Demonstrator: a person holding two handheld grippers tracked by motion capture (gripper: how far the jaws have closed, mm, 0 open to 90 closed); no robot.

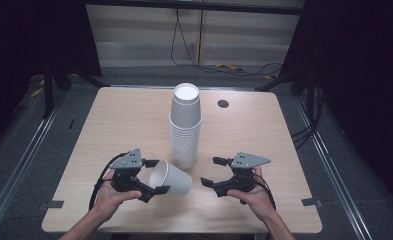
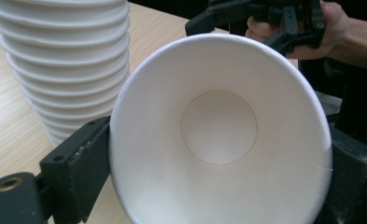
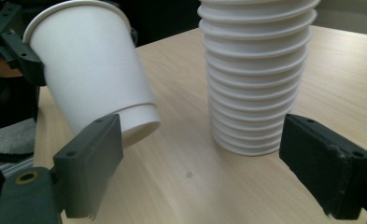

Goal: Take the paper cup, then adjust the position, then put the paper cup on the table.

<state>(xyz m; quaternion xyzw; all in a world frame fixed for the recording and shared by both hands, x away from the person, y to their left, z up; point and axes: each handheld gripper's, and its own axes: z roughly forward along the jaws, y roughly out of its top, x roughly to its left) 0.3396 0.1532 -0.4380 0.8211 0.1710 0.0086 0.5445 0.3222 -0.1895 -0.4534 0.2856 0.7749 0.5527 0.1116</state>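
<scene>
The left gripper (image 1: 153,176) clamps a paper cup (image 1: 170,179) on its side, base towards three o'clock, mouth towards nine, just before the cup stack (image 1: 185,125). The right gripper (image 1: 213,172) gapes empty over the pale wooden table (image 1: 124,120).

I count one loose paper cup (image 1: 170,178); one stack of cups (image 1: 185,127) (too many rims to number); my two grippers (image 1: 151,176) (image 1: 215,171); one table (image 1: 114,125).
</scene>
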